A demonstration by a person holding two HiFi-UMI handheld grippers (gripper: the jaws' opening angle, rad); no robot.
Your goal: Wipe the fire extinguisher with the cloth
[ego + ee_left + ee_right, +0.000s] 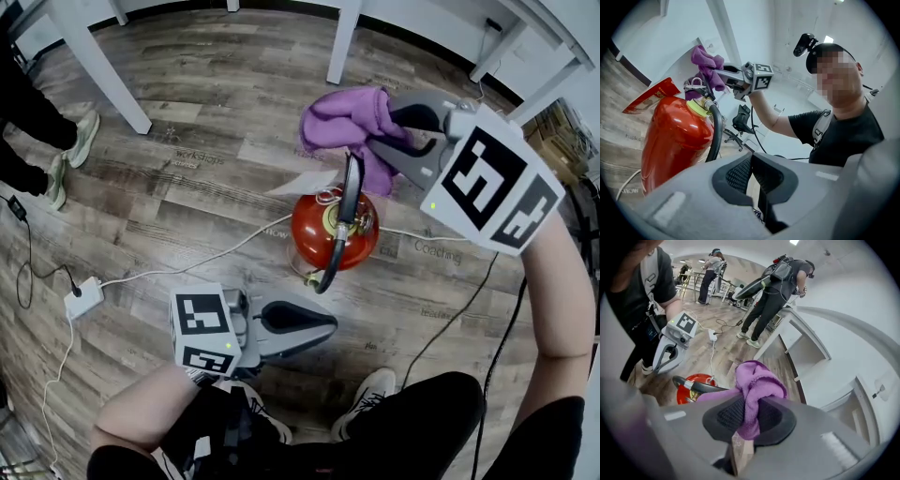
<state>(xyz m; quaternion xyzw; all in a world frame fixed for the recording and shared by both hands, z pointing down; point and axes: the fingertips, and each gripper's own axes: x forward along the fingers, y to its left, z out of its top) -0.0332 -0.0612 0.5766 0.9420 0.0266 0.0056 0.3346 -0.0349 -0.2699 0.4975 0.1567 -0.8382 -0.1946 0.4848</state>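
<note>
Right tongs (pixel 749 417) clamp the cloth (pixel 758 379), left tongs (pixel 751 164) closed, empty: lower it flat onto the fire extinguisher (pixel 307 230) shoulder.

head view: from my head, steeply down onto the floor (pixel 216 112) | left gripper view: low, level, close beside the fire extinguisher (pixel 675 140) | right gripper view: above it, tilted down | shared: the fire extinguisher (in all three)

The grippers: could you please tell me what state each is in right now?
Left gripper: closed, empty.
Right gripper: closed on the purple cloth.
</note>
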